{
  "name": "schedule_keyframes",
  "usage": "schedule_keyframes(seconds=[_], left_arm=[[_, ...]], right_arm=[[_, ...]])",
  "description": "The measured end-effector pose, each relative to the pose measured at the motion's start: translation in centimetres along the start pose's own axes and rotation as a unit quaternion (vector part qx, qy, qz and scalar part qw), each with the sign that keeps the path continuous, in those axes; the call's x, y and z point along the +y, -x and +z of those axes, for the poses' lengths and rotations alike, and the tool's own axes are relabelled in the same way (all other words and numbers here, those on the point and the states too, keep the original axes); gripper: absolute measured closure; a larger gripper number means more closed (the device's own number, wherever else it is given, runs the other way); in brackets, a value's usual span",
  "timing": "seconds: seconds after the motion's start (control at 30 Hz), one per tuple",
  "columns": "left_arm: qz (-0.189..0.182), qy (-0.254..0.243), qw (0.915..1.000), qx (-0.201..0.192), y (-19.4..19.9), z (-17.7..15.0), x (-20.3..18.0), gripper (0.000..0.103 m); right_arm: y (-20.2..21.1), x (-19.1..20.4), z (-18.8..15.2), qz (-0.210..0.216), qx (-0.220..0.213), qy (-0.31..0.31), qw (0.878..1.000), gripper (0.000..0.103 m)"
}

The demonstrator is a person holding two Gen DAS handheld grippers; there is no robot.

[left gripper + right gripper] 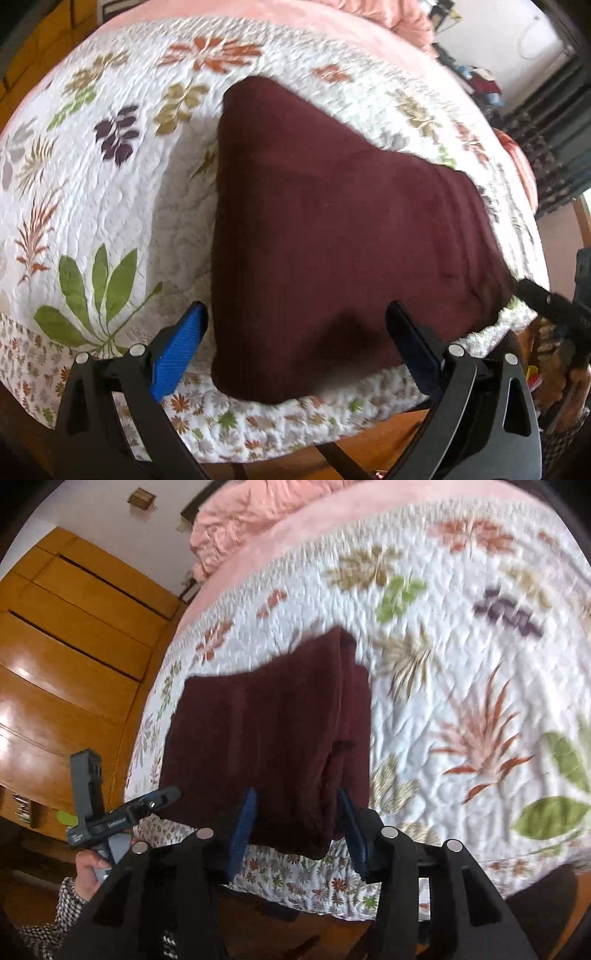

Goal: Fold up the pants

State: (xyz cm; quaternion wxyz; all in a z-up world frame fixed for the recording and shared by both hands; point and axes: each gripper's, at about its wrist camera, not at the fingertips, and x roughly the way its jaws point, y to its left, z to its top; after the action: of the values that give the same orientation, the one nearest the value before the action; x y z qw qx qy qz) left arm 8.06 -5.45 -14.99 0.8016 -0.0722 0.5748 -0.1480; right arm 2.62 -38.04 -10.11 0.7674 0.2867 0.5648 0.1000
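Dark maroon pants (332,229) lie folded flat on the floral quilt, near the bed's front edge; they also show in the right wrist view (266,738), with stacked layers along their right side. My left gripper (295,325) is open, its blue-padded fingers (177,354) spread wide over the near edge of the pants, holding nothing. My right gripper (295,808) is open just above the near corner of the folded pants, empty. The other gripper's tip (546,299) shows at the right of the left wrist view, and the left gripper (110,819) shows in a hand at lower left.
The white floral quilt (92,206) covers the bed, with pink bedding (258,520) at the far end. A wooden wardrobe (66,635) stands to the left of the bed. Cluttered shelves (480,81) stand at the far right.
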Motion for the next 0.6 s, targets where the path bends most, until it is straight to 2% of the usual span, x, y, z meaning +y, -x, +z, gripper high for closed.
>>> schedule_keyframes(seconds=[0.13,0.23,0.4,0.47,0.6], left_arm=[[0.010,-0.017,0.9998,-0.005,0.6,0.0,-0.8,0.006],[0.017,-0.017,0.9997,-0.005,0.2,0.0,-1.1,0.006],[0.030,-0.026,0.9992,-0.003,-0.1,-0.1,-1.1,0.006],[0.035,-0.028,0.9990,0.004,-0.8,-0.3,-0.9,0.006],[0.021,0.000,0.9994,0.027,-2.7,-0.6,0.0,0.006]], right_arm=[[1.6,2.2,0.3,0.013,-0.019,0.028,0.999,0.057],[0.7,3.6,0.3,0.023,-0.008,0.043,0.999,0.057],[-2.2,3.9,-0.1,-0.001,0.022,0.044,0.999,0.057],[-3.2,3.6,-0.5,-0.028,0.035,0.049,0.998,0.060],[-4.5,2.3,-1.0,-0.036,0.047,0.037,0.998,0.063]])
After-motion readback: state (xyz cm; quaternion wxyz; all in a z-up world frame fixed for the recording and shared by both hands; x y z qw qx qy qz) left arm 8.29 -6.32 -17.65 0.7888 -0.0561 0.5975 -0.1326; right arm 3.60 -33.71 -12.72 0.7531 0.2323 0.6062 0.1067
